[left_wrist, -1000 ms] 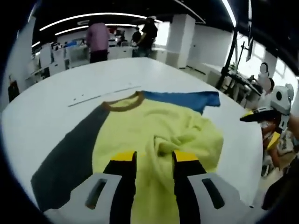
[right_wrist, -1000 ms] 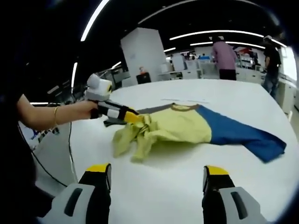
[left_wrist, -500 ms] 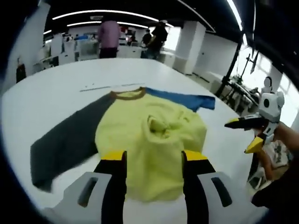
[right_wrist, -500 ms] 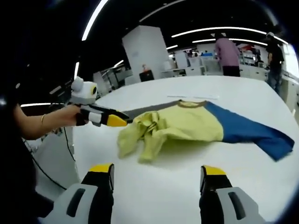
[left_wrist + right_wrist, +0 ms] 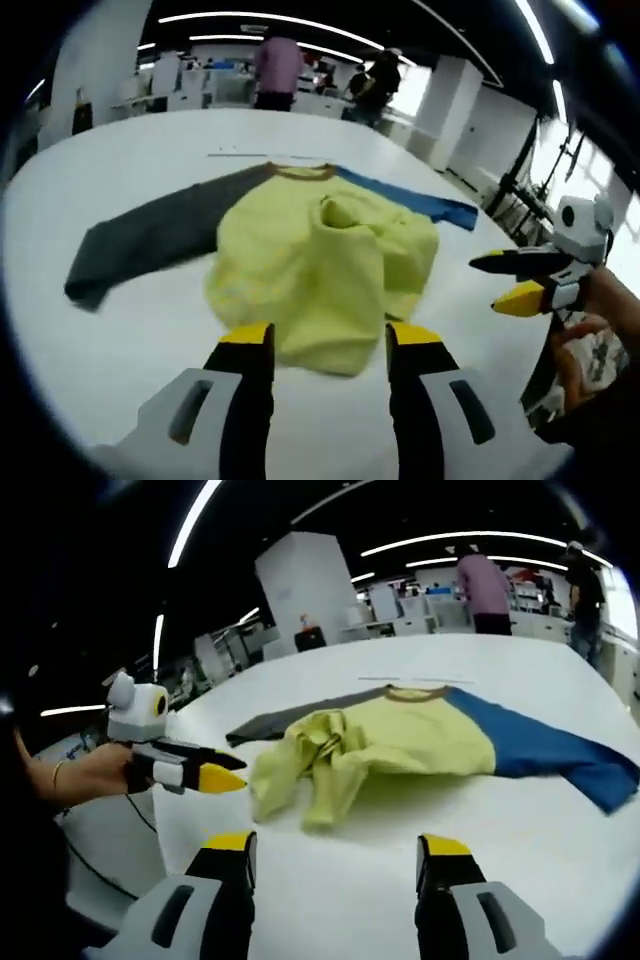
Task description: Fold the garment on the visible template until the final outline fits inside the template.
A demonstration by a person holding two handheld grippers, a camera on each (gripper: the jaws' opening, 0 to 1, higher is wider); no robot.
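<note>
Left gripper view, left tool (image 5: 318,345) open and empty, right tool (image 5: 335,855) open, crumpled yellow shirt (image 5: 300,265) on white bench (image 5: 130,330)

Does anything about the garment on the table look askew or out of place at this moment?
Yes. The yellow body of the shirt is bunched into a rumpled heap on the table, with a knot of cloth at its middle, not flat. Its grey sleeve and blue sleeve trail out sideways, unfolded.
</note>
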